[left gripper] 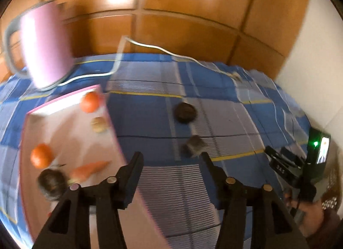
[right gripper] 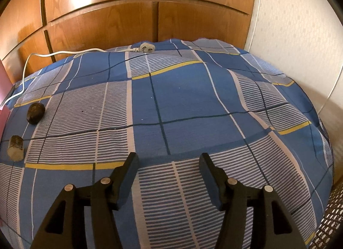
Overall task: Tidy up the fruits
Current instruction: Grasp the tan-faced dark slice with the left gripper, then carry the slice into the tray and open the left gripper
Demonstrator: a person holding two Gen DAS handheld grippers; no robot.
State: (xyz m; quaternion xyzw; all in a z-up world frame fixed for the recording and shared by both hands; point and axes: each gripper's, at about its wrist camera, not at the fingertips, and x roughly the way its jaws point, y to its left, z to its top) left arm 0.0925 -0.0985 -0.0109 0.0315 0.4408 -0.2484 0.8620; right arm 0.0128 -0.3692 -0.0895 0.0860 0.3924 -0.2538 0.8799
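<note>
The left gripper (left gripper: 170, 159) has its jaws apart with nothing between them; only checked bedcover (left gripper: 214, 99) shows in the gap. Just beyond its right fingertip (left gripper: 206, 159) lies a brownish, cut-ended fruit piece (left gripper: 194, 145), slightly to the left of that fingertip and not touching it as far as the blur allows. Farther off in the same line sits a dark round fruit (left gripper: 185, 111) on the cloth, apart from the first.

To the left of this gripper is a pink-edged tray (left gripper: 111, 120), its right edge running down past the left fingertip. On the tray, nearest the gripper, lies a carrot (left gripper: 89, 169); left of it are a dark round fruit (left gripper: 51, 181) and an orange (left gripper: 41, 155). At the tray's far end sit another orange (left gripper: 90, 102) and a small pale round item (left gripper: 98, 123). Beyond the tray stands a pink chair (left gripper: 46, 43), and a white cable (left gripper: 150, 47) crosses the far bedcover before wooden wardrobe doors (left gripper: 171, 13).

The right gripper (right gripper: 169, 162) likewise stands with jaws apart and empty above the bedcover. Both loose pieces lie well off to its left: the cut piece (right gripper: 15, 147) nearer, the dark round one (right gripper: 35, 113) farther. A white plug (right gripper: 146, 48) lies at the far edge.

In the left view's right margin, the right gripper's body shows, held in a hand (left gripper: 308, 208).
</note>
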